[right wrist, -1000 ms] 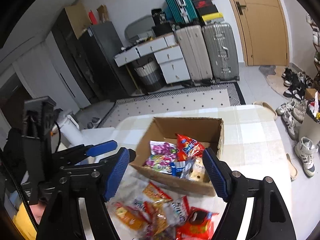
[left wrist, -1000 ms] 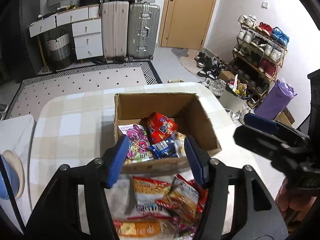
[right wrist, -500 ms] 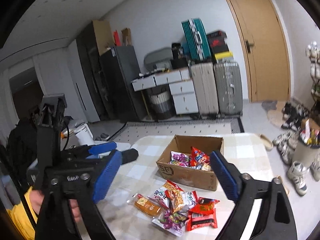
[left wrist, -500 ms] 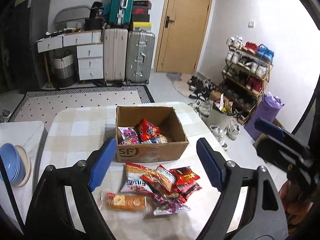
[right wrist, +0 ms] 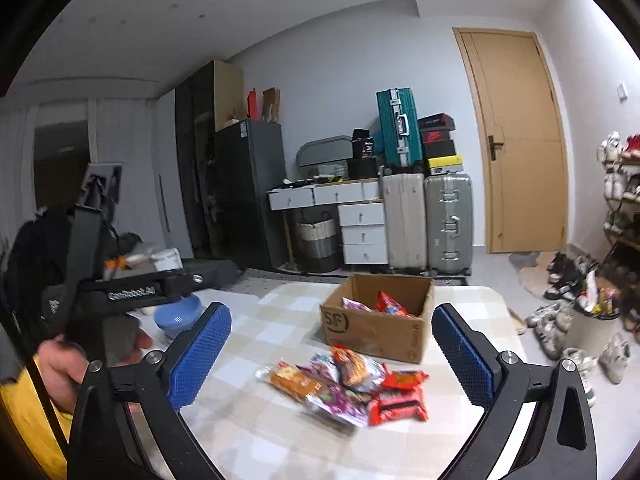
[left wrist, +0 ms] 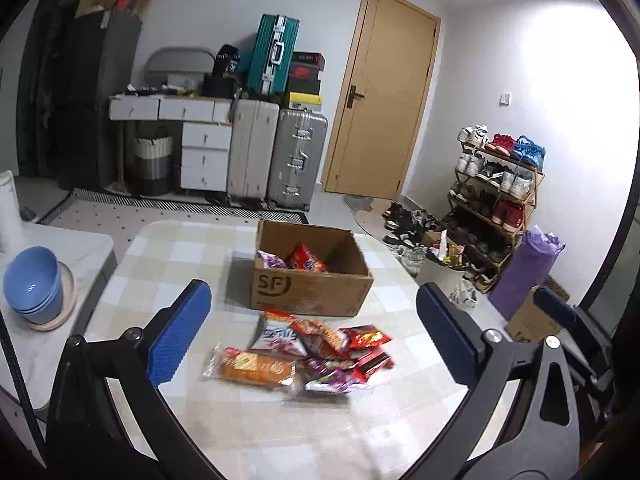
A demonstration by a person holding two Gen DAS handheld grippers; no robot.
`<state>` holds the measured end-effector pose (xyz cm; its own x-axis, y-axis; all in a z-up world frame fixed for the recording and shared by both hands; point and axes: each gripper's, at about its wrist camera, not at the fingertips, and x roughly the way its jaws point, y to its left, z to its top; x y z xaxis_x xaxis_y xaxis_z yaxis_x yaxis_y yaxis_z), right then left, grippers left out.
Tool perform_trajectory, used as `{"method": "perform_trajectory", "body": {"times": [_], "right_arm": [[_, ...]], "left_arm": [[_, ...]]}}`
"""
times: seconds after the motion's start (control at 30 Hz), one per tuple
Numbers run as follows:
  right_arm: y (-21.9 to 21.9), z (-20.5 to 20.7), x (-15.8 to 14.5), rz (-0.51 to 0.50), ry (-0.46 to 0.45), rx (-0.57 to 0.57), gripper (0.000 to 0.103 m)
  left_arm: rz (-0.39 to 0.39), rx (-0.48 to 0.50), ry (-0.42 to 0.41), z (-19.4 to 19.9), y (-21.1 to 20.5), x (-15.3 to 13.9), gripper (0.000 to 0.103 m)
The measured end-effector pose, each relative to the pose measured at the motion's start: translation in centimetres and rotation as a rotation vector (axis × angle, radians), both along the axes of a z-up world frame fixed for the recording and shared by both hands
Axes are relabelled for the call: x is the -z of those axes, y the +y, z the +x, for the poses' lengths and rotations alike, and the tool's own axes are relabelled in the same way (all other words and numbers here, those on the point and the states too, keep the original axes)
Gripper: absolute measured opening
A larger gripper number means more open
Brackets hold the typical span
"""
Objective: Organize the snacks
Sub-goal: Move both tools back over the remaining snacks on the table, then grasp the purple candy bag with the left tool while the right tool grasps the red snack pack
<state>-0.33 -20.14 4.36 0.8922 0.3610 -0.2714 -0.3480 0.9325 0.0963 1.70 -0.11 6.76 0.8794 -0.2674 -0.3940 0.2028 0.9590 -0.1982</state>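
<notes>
Snacks [left wrist: 316, 354] beyond left claw [left wrist: 316, 336]

Table cloth [left wrist: 188, 264]: beige-and-white check
Cardboard box [left wrist: 316, 286]: brown, dark "SF" print
Snack packets [left wrist: 308, 354]: orange, red, purple, white mix
Gripper pads [left wrist: 180, 338]: blue, dotted texture; frames black
Stacked bowls [left wrist: 34, 280]: blue, on cream plate
Suitcases: 1 teal [left wrist: 272, 54], 1 beige [left wrist: 252, 152], 1 silver [left wrist: 298, 158]
Door [left wrist: 382, 108]: tan wood
Rug [left wrist: 156, 206]: white, black dots, striped border
Roll by shoe rack [left wrist: 524, 274]: purple
</notes>
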Motion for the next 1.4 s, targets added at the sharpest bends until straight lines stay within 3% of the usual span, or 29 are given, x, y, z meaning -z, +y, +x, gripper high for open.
{"method": "perform_trajectory", "body": {"times": [0.17, 0.33, 0.47, 1.03, 1.23, 1.3, 1.4], "right_arm": [[-0.2, -0.8, 3.0, -0.031, 0.02, 0.05, 0.102], [-0.8, 0.2, 6.3, 0.012, 0.129, 0.046, 0.102], [-0.7, 0.9, 8.1, 0.015, 0.18, 0.042, 0.102], [-1.3, 2.6, 11.4, 0.051, 0.252, 0.047, 0.102], [-3.0, 3.6, 13.0, 0.087, 0.293, 0.073, 0.102], [-3.6, 3.8, 13.4, 0.1, 0.302, 0.084, 0.102], [-4.6, 4.3, 14.1, 0.124, 0.322, 0.098, 0.102]], "left_arm": [[0.048, -0.041, 0.009, -2.8, 0.5, 4.5, 0.103], [0.083, -0.022, 0.138, -2.0, -0.4, 10.3, 0.103], [0.086, -0.008, 0.203, -1.0, -1.0, 12.8, 0.103], [0.124, 0.03, 0.31, 6.0, -4.1, 16.9, 0.103], [0.101, 0.036, 0.351, 10.0, -6.1, 17.8, 0.103], [0.105, 0.016, 0.392, 12.2, -7.0, 18.4, 0.103], [0.043, 0.032, 0.488, 15.0, -7.6, 19.8, 0.101]]}}
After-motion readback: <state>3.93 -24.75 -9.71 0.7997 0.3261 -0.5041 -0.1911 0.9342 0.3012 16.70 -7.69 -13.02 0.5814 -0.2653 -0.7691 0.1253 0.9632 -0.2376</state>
